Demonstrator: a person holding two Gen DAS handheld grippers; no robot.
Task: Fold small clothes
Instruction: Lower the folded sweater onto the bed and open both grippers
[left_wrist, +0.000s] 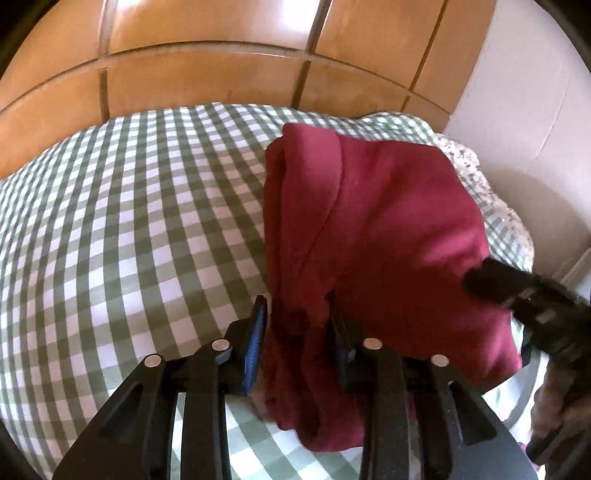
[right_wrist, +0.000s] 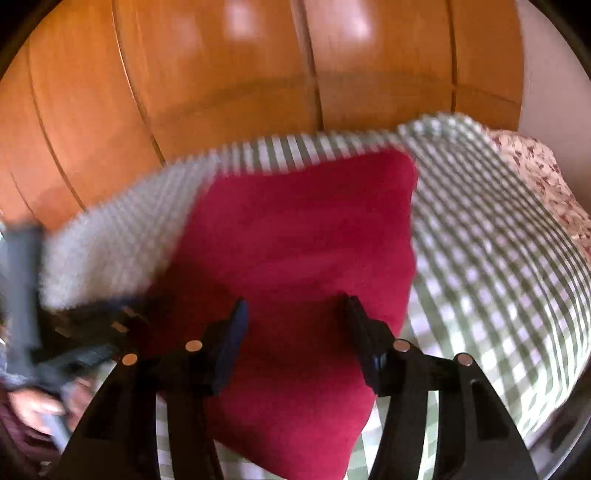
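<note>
Dark red garment (left_wrist: 373, 236) lies folded on green-checked bedcover (left_wrist: 129, 221), wooden wardrobe (left_wrist: 221, 74) behind. Left gripper (left_wrist: 297, 314): jaws part open, a bunched fold of the near edge between them; whether the pads press on it, cannot tell. Right gripper (right_wrist: 295, 314): jaws apart over the cloth, gripping nothing (view blurred).

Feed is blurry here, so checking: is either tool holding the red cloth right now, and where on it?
Left tool has a bunched near edge of the red cloth between its fingers. The right tool is open over it, holding nothing.
</note>
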